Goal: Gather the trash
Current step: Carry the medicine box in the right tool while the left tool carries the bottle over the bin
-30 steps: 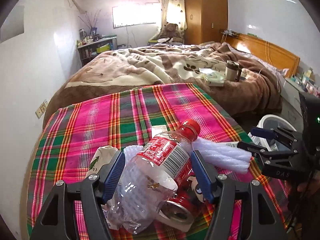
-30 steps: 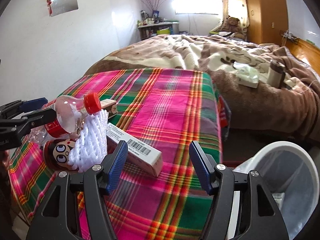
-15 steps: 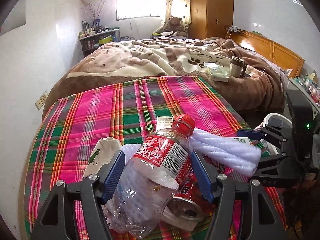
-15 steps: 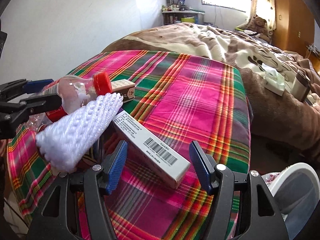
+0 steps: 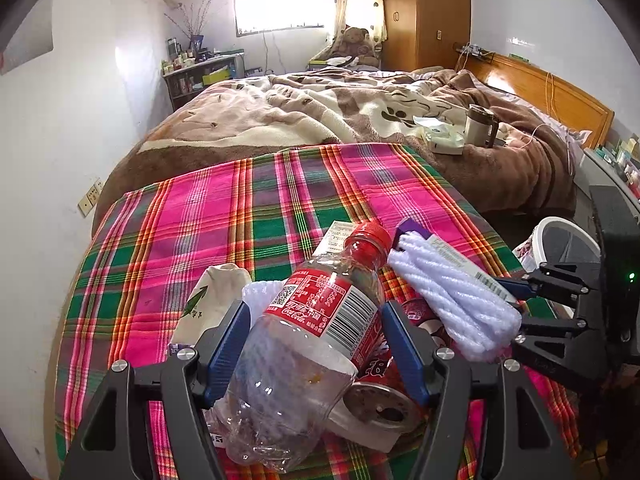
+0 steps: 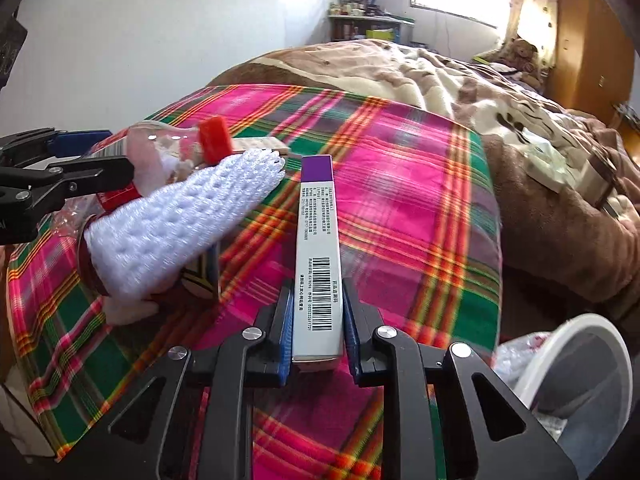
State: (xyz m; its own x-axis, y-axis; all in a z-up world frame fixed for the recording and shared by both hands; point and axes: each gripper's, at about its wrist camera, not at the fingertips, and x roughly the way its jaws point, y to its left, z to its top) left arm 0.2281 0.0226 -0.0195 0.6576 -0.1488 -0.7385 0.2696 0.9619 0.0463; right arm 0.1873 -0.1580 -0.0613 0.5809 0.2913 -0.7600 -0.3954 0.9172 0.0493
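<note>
Litter crowds the near left corner of the plaid-covered bench (image 6: 420, 208): a clear bottle (image 5: 304, 344), a can (image 5: 376, 404) under it, a paper packet (image 5: 208, 304) and a white foam net (image 6: 184, 224) lie touching, leaving no gap for a hand. The left gripper (image 5: 316, 344) and the right gripper (image 6: 316, 332), its jaws closing on a long box (image 6: 318, 256), block the front edge. Beyond the pile the cloth lies bare to the bed (image 5: 320, 120). A white bin (image 6: 576, 364) stands off the bench's right edge.
</note>
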